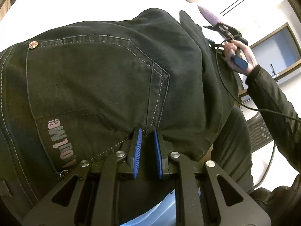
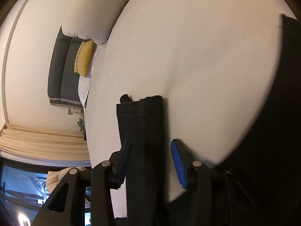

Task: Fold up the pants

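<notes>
Left claw (image 1: 146, 131) pinches the pants (image 1: 94, 71); right claw (image 2: 150, 145) gapes around a leg.

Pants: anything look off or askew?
No damage visible. The pants aren't flat: the left gripper pinches the seat by the back pocket, and a leg end hangs between the right gripper pads above the white bed.

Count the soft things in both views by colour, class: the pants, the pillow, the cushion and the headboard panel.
Black: 1, the pants
White: 1, the pillow
Yellow: 1, the cushion
Grey: 1, the headboard panel
Total: 4
</notes>
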A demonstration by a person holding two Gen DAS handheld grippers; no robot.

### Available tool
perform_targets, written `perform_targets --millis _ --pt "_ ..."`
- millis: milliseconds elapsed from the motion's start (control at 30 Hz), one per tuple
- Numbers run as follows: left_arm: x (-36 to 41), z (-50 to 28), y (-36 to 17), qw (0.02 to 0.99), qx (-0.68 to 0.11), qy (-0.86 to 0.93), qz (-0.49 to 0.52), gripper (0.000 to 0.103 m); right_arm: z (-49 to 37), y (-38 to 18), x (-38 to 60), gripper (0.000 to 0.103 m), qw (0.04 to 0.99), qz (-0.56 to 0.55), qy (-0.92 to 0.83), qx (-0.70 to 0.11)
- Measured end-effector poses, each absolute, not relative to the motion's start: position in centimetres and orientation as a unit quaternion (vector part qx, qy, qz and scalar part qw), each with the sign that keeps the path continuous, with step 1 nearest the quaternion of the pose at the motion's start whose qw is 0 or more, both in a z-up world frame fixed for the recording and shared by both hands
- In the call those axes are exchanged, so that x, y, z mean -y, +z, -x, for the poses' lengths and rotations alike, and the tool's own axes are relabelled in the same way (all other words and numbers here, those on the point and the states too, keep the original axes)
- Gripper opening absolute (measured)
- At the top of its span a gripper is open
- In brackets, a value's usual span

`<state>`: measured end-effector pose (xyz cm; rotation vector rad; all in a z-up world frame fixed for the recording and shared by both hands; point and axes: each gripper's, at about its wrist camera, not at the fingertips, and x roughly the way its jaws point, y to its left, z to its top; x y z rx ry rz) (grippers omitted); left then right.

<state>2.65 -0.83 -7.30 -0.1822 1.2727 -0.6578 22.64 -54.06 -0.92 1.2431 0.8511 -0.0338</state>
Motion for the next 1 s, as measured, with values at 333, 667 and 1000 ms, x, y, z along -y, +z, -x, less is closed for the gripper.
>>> perform_targets --millis 333,667,1000 --pt "0.7 -2.7 -7.3 0.751 -0.581 -0.301 0.084 0.014 -24.6 -1.5 54.6 0.007 0.725 -0.568 -0.024 -0.389" --pt "1.3 -2.4 -7.2 0.755 -0.578 -0.299 0.081 0.014 -15.8 6.7 58.6 0.005 0.797 -0.54 -0.054 -0.263" --pt "1.7 -1.9 -6.9 0.758 -0.576 -0.295 0.082 0.014 -1.3 -0.3 64.0 0.004 0.719 -0.629 -0.19 -0.227"
